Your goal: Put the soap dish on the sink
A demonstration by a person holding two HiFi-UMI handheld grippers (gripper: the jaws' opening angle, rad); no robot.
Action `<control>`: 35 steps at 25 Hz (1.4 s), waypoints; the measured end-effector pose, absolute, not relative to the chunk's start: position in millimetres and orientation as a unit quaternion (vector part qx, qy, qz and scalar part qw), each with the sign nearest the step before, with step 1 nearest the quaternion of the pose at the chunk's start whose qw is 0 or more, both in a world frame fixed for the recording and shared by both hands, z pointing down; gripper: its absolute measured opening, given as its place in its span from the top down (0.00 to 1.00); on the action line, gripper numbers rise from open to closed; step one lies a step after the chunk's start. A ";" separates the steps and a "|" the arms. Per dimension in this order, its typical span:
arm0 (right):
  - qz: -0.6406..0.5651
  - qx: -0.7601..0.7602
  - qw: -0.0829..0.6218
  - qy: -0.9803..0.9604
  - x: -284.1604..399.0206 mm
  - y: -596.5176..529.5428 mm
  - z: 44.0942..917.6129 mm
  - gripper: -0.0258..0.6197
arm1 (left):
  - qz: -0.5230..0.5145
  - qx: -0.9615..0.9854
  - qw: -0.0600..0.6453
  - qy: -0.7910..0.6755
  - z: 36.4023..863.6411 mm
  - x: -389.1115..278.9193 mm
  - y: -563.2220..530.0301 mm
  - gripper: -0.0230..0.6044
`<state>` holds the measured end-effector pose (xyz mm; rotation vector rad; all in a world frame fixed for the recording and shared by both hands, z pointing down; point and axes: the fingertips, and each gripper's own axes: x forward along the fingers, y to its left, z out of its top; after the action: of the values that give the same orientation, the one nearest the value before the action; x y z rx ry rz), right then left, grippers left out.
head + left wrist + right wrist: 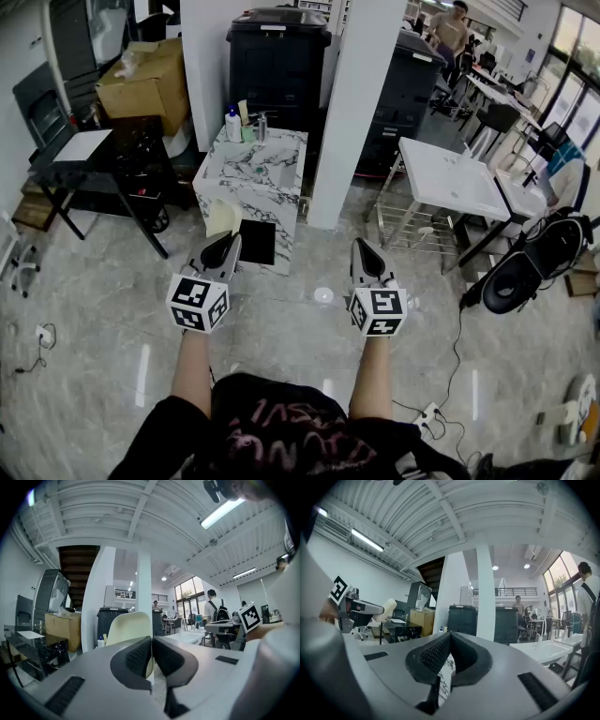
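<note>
A pale cream soap dish (221,218) sticks out ahead of my left gripper (229,246), which is shut on its edge. In the left gripper view the soap dish (127,626) rises behind the closed jaws of the left gripper (152,640). The marble sink unit (246,180) stands on the floor just beyond it, with bottles (233,126) at its back edge. My right gripper (362,247) hangs level with the left one over the floor, shut and empty. The right gripper (449,638) shows its pads meeting in its own view.
A white pillar (360,112) rises right of the sink unit. Black bins (277,58) stand behind it. A black table (112,159) and a cardboard box (145,80) are at the left. A white table (452,178) and a black chair (512,277) are at the right.
</note>
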<state>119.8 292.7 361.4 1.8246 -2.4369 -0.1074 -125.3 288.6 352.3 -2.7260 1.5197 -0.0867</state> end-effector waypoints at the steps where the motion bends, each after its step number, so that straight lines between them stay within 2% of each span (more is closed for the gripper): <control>1: -0.033 0.597 0.044 -0.800 120.7 293.5 361.2 0.95 | -0.027 -0.873 0.012 0.488 351.5 -124.6 289.4 0.92; 13: -0.033 0.589 0.049 -0.806 126.5 294.5 368.3 0.95 | -0.038 -0.868 0.021 0.494 355.1 -121.2 289.8 0.92; 35: 0.006 0.571 0.047 -0.820 127.6 256.8 399.1 0.94 | -0.062 -0.878 -0.008 0.474 390.7 -106.5 254.0 0.92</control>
<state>127.6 256.8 399.1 1.7403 -2.5010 0.0182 -106.5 254.0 390.7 -2.7725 1.4967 -0.1962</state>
